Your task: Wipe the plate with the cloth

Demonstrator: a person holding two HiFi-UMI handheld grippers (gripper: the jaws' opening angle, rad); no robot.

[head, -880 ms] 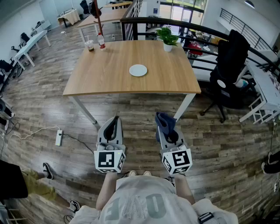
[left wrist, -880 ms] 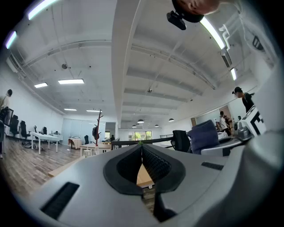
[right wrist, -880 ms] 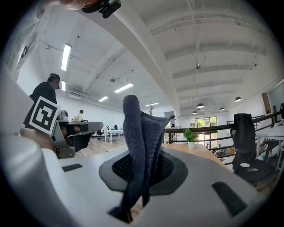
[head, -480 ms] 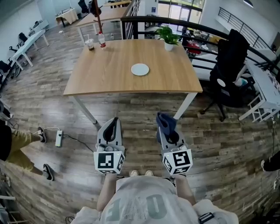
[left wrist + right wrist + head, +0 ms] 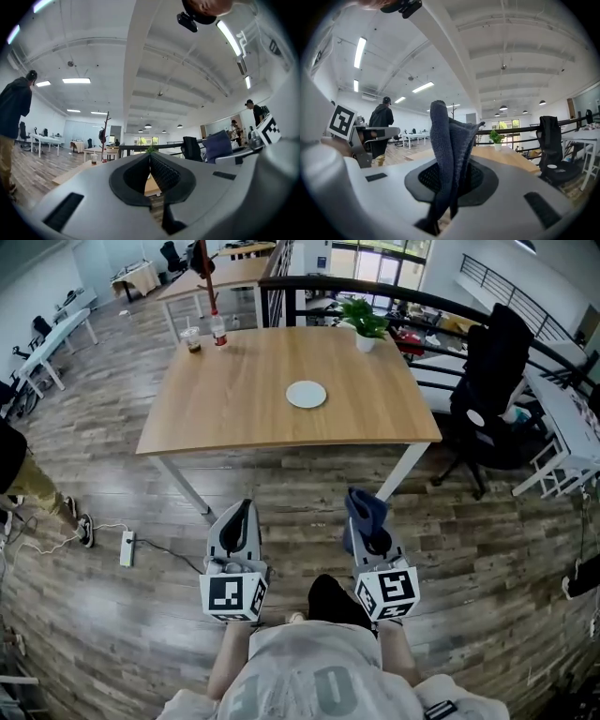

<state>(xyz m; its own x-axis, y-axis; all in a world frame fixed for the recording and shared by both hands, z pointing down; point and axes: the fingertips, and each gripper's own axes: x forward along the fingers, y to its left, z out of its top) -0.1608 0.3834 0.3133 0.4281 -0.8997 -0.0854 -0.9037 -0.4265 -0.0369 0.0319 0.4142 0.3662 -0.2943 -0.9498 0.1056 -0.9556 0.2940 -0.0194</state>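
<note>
A small white plate (image 5: 307, 394) lies near the middle of a wooden table (image 5: 234, 418), well ahead of both grippers. My right gripper (image 5: 361, 505) is shut on a dark blue cloth (image 5: 364, 506), which stands up from between its jaws; the right gripper view shows the cloth (image 5: 449, 154) pinched in the black pads. My left gripper (image 5: 245, 507) is shut and empty, its pads (image 5: 161, 171) meeting with nothing between them. Both grippers hover over the wooden floor, short of the table's near edge.
On the table stand a potted plant (image 5: 364, 322) at the far right and a cup (image 5: 193, 338) and a bottle (image 5: 218, 330) at the far left. A black office chair (image 5: 487, 390) stands right of the table. A person's leg (image 5: 42, 488) and a power strip (image 5: 126, 547) are on the floor at left.
The view has shifted slightly toward the table, both grippers moving with it. The person at left has walked from the lower left up along the left edge.
</note>
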